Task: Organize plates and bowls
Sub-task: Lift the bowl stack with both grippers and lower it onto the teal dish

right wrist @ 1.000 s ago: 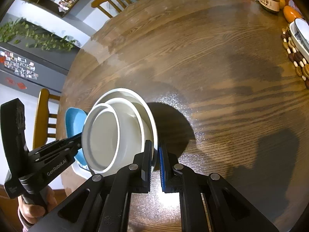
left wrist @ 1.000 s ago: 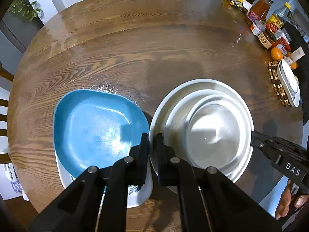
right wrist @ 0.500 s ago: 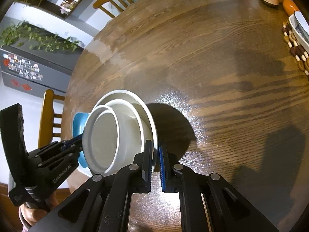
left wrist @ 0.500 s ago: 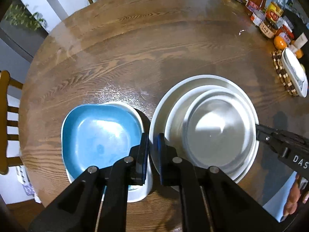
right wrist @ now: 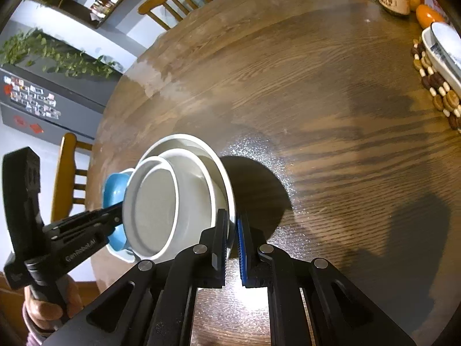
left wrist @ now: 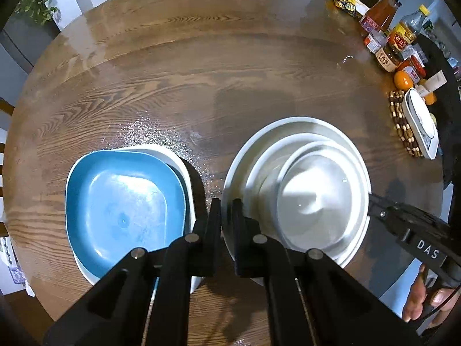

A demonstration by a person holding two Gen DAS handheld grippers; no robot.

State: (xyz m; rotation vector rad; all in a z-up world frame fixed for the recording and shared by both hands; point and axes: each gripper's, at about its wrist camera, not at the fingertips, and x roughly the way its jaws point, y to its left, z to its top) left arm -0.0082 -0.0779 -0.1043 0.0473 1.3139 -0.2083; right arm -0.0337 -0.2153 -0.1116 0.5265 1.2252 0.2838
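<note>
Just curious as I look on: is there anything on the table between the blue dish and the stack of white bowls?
Only a narrow strip of bare wooden table separates the blue dish from the white bowl stack. The left wrist view shows it best; the left claw hangs over that gap.

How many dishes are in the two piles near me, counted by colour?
White round dishes, nested in one pile: 3
Blue dish: 1
White dish under the blue one: 1
Total: 5
</note>
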